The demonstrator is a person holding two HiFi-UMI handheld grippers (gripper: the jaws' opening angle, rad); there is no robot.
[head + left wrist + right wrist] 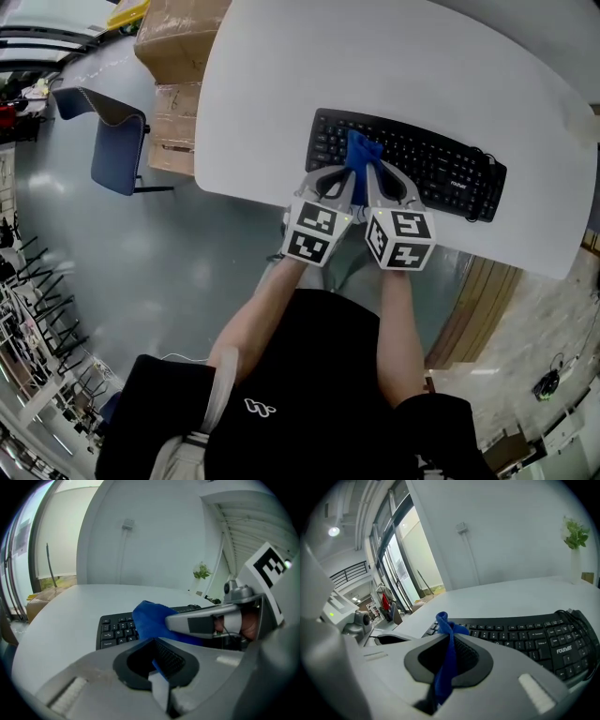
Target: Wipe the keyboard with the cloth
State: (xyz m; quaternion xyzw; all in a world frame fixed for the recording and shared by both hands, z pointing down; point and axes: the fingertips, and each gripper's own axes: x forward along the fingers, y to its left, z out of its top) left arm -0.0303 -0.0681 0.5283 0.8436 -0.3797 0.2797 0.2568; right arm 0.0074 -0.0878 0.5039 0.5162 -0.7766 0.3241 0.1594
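Note:
A black keyboard (pixel 441 169) lies on the white table (pixel 394 66), near its front edge. A blue cloth (pixel 361 152) rests bunched on the keyboard's left half. Both grippers meet at it side by side. My left gripper (pixel 351 178) is shut on the cloth (pixel 152 618), a blue strip pinched between its jaws. My right gripper (pixel 372 176) is shut on the cloth (pixel 446 660) too, with a fold standing up above the keys (pixel 520 634). In the left gripper view the right gripper (pixel 206 623) crosses over the cloth and hides part of the keyboard (pixel 115 630).
Cardboard boxes (pixel 178 56) stand on the floor left of the table, next to a blue chair (pixel 117 141). The keyboard's cable (pixel 489 159) curls at its right end. A small plant (pixel 575 534) stands at the far side of the table.

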